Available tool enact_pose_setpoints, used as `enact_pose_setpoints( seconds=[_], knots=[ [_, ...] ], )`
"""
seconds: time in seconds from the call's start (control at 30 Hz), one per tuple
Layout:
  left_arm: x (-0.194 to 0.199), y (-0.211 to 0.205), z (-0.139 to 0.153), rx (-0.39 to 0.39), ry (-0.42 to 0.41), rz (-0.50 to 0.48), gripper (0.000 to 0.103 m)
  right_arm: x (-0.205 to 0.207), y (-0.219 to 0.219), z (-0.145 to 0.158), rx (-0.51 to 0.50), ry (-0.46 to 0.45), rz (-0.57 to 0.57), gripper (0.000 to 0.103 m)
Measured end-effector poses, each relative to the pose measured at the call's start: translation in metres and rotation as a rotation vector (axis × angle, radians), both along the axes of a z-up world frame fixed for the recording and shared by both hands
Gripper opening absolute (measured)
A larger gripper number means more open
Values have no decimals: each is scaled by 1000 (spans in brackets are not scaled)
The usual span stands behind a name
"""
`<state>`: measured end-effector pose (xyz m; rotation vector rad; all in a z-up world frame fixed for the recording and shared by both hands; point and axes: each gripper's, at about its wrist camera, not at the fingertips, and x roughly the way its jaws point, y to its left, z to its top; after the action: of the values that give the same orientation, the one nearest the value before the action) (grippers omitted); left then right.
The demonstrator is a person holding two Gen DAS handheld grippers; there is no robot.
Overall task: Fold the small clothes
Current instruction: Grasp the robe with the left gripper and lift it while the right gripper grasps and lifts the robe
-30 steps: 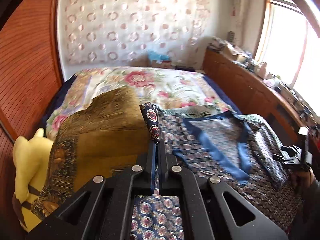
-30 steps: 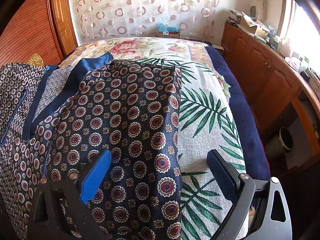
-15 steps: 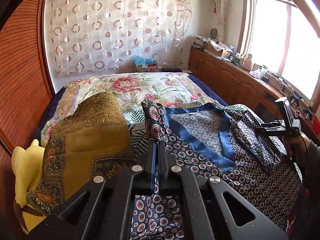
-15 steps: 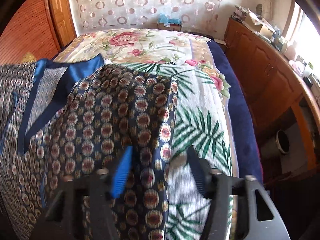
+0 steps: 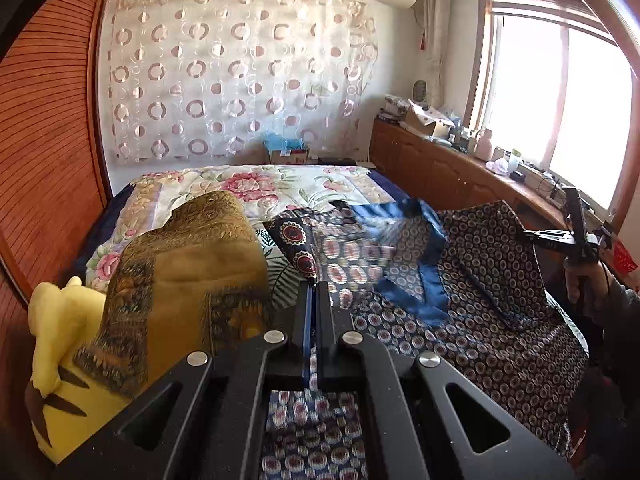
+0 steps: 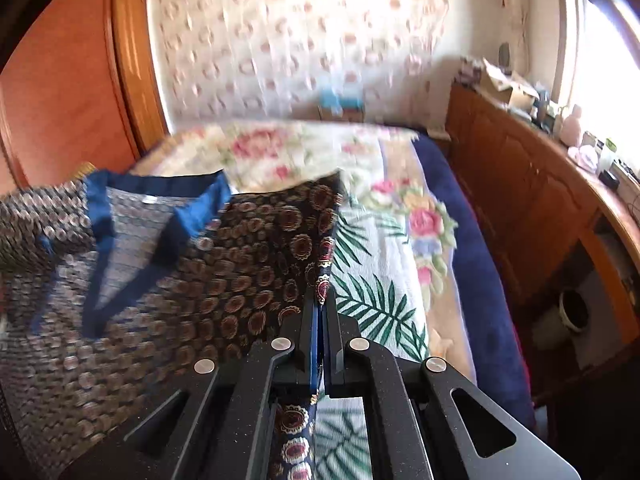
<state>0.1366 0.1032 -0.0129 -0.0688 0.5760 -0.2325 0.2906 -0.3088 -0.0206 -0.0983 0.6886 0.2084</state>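
Garment (image 5: 460, 292): soft, light, likely slippery; lifted off the bed (image 5: 280, 184), spread between both grips.
Left hand-held gripper (image 5: 314, 286): clamped on one edge corner.
Right hand-held gripper (image 6: 322, 300): jaws just closed, pinching the opposite edge.
Hold: hems, near corners.

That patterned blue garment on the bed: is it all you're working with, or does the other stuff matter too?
In the job:
- patterned garment
- left gripper
- right gripper
- bed

Lying about:
- golden-brown cloth
- yellow plush toy
- cluttered cabinet top
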Motion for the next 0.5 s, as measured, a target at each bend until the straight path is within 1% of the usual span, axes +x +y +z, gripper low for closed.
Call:
enact_pose_setpoints(
  seconds=[0.07,0.2,0.27,0.4,0.5],
  knots=[
    [-25,4,-6,9,-15,12,2,-31,-3,8,18,-44,25,1],
    [-68,22,-22,-32,-9,34,2,-92,-10,10,42,-94,66,1],
    [-88,31,-33,-45,9,61,2,-122,-17,6,56,-99,81,1],
    [-113,47,-52,-60,40,119,2,-170,-35,-1,98,-83,94,1],
    [-129,61,-61,-85,51,163,2,-196,-41,-7,81,-63,100,1]
  ],
)
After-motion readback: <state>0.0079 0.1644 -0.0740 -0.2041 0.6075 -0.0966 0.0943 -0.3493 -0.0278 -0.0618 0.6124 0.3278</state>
